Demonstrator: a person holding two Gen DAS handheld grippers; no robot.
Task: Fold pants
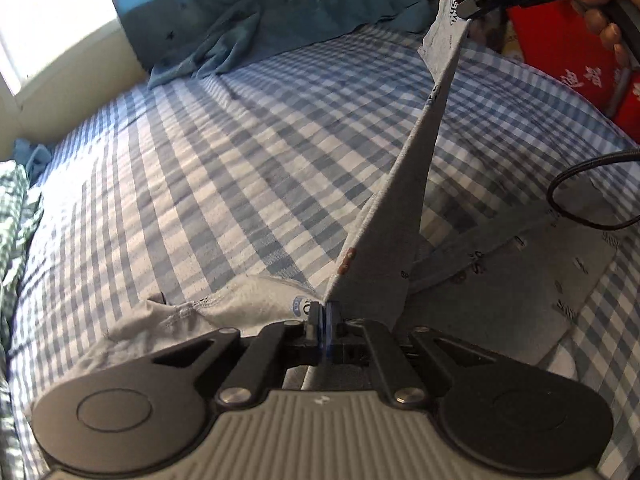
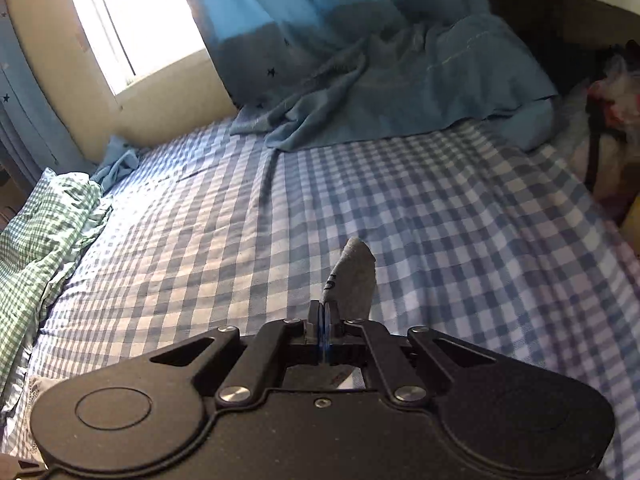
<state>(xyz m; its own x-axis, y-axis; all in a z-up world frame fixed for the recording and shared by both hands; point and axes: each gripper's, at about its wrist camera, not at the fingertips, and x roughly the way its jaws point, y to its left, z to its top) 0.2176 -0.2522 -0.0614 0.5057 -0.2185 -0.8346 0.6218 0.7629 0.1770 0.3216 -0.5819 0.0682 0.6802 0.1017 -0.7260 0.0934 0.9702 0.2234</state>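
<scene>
Left wrist view shows my left gripper [image 1: 323,312] pinched shut on one corner of the gray pants [image 1: 404,208]. The cloth runs up from it in a tight, straight edge to my right gripper [image 1: 466,10], far up at the top of the picture, where a hand [image 1: 604,12] holds the tool. That gripper is also closed on the pants — it has the other end of the same edge. The rest of the pants lies flat on the checked sheet [image 1: 200,152] of the bed, off to the right side, near a black cable [image 1: 568,184].

In the right wrist view I see my right gripper [image 2: 324,312] from behind, its jaws squeezed together with a little gray tip of the pants [image 2: 354,276] poking out past them. Ahead is bare checked sheet [image 2: 400,184], a blue blanket [image 2: 360,92] in a heap by the wall, and a green checked cloth [image 2: 52,232] at the left.

I think I am in the lifting part of a fold — one edge is up in the air and pulled straight between my two tools, and the other part is still down. Next I think I need to carry both corners over together, at the same speed, so the edge stays straight. Then I lay it down on the flat part so the edges line up, and only then let go.
</scene>
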